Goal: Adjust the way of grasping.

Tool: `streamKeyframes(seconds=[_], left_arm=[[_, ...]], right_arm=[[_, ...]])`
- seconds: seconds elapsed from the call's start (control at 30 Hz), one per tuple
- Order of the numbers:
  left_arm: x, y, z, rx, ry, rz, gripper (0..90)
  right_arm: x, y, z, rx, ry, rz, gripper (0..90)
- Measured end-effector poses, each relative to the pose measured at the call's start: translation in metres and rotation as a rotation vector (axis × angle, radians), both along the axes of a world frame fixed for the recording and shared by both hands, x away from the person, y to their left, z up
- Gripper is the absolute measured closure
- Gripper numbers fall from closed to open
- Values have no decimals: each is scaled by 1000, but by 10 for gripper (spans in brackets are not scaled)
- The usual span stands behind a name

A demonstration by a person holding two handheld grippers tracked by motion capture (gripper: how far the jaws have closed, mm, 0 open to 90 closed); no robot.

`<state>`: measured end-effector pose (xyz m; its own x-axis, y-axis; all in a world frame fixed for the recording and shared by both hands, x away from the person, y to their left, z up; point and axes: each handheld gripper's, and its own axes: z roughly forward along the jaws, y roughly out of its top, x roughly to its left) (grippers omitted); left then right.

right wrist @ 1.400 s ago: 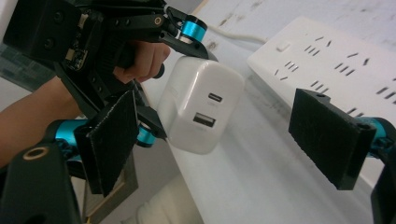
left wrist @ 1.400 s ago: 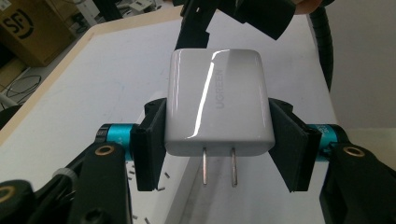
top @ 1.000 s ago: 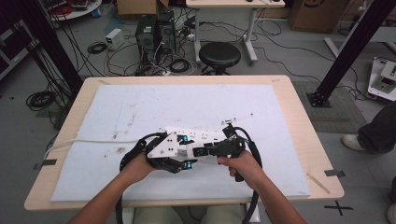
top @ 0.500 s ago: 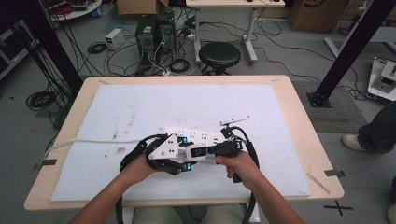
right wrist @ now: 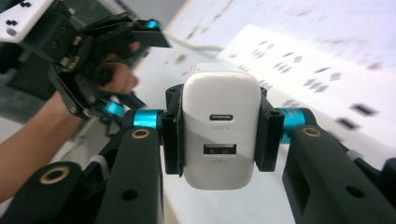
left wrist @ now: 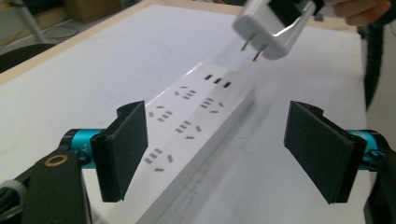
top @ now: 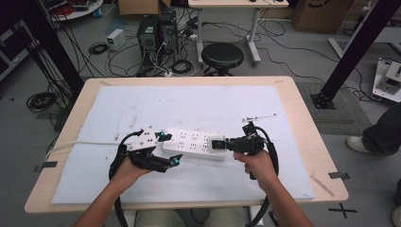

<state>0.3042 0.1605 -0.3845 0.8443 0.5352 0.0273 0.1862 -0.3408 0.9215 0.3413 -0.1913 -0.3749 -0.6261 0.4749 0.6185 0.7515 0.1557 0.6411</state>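
Now the charger (right wrist: 220,125) is clamped in the right gripper (top: 222,144), lifted clear of the power strip (left wrist: 196,121) on the worktop (top: 293,94) — the hands have drawn apart. The left gripper's (left wrist: 215,149) jaws have just been opening, nothing gripped, the strip lying between them — unplugging is judged done.

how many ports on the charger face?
2. On the white charger clamped in the right gripper: a USB-C port in the upper half of its face, a USB-A port directly below. Other sides are hidden in this view.
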Motion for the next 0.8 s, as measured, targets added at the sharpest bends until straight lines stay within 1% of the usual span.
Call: streamKeyframes(seconds=[0.03, 0.17, 0.2, 0.23, 0.3, 0.43, 0.5, 0.53, 0.57, 0.8], left_arm=[[0, 4, -1, -7, 0, 24, 218], [0, 19, -2, -36, 2, 110, 218], [0, 22, -2, -38, -1, 126, 218], [0, 24, -1, -48, 2, 145, 217], [-1, 29, -1, -63, -2, 181, 218], [-4, 39, -1, -71, -1, 231, 218], [-4, 39, -1, -71, -1, 231, 218], [-7, 45, -1, -74, 2, 257, 218], [-8, 47, -1, -75, 2, 262, 218], [-10, 57, 0, -82, -2, 298, 218]], right_arm=[[0, -3, 0, -11, -18, -7, 633], [1, -13, 2, -66, -62, -35, 633], [1, -16, 2, -78, -78, -40, 633], [0, -18, 2, -92, -82, -46, 633], [1, -21, 3, -123, -109, -47, 633], [-1, -27, 5, -171, -146, -57, 633], [-1, -30, 5, -178, -148, -58, 633], [-3, -34, 7, -192, -157, -62, 633], [-3, -36, 7, -200, -166, -64, 633], [-6, -48, 14, -238, -184, -78, 633]])
